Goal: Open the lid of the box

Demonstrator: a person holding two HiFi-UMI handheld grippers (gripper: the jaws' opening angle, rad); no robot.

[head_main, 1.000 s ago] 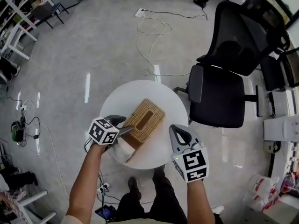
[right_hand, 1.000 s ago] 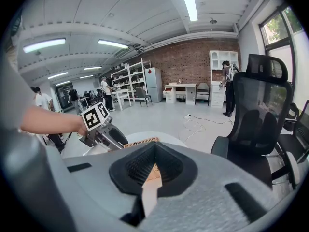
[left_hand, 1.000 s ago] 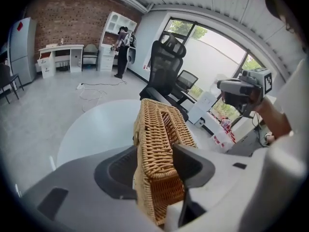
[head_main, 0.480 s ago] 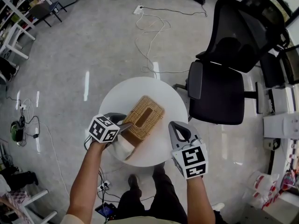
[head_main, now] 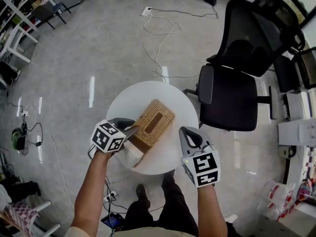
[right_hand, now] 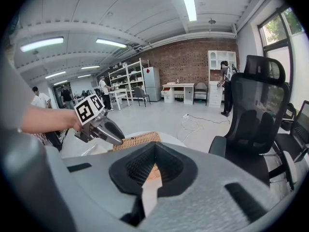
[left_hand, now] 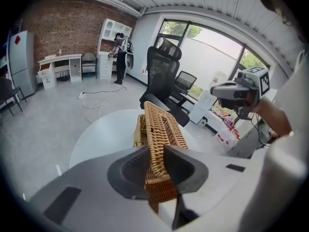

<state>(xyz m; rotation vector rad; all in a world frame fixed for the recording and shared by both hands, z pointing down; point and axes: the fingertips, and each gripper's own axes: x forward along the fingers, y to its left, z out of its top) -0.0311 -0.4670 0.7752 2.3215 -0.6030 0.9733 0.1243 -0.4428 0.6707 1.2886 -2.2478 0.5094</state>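
A woven wicker box [head_main: 153, 122] lies on the round white table [head_main: 129, 100], with a slot in its lid. My left gripper [head_main: 132, 131] is at the box's near left end. In the left gripper view its jaws are closing, and the wicker lid [left_hand: 160, 127] stands edge-on between the two pads [left_hand: 186, 166], touching both. A white block [head_main: 132, 154] shows beneath that end. My right gripper [head_main: 189, 135] hovers at the table's right rim, apart from the box, with its jaws together and nothing in them. From the right gripper view, the left gripper [right_hand: 99, 123] meets the box [right_hand: 137, 140].
A black office chair [head_main: 237, 83] stands close to the table's right side. White cables [head_main: 158, 38] trail over the floor beyond the table. Shelving [head_main: 22, 19] is at the far left. The person's legs and feet [head_main: 140, 194] are under the table's near edge.
The left gripper's jaws have narrowed onto the near end of the wicker lid. The box has shifted slightly. The right gripper has barely moved.
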